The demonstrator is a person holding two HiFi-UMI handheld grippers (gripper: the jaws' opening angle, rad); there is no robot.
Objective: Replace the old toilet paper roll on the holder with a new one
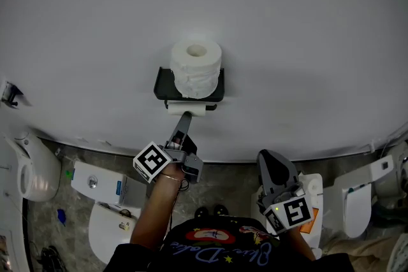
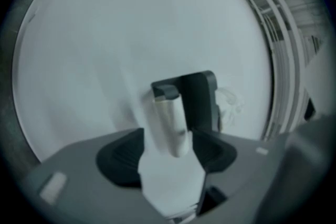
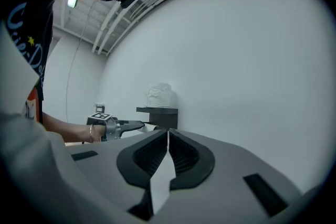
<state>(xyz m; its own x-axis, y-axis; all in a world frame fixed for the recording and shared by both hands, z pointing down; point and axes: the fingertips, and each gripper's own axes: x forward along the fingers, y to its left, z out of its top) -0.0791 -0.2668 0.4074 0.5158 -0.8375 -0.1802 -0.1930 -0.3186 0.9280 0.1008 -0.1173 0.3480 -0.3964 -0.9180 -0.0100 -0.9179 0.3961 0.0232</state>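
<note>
A new roll (image 1: 196,67) is seen standing upright on the shelf of the black holder (image 1: 164,87), with the old roll (image 1: 187,109) mounted at the holder's 6 o'clock. The left gripper (image 1: 184,119) is held at the old roll's 6 o'clock. Its jaws are spread wide, and the roll is seen between them, not gripped. The right gripper (image 3: 168,136), at 5 o'clock in the head view, is closed on nothing.

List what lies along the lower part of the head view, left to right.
White wall fixture → toilet with a blue label → left hand-held gripper → right hand-held gripper → white toilet near the right edge.
</note>
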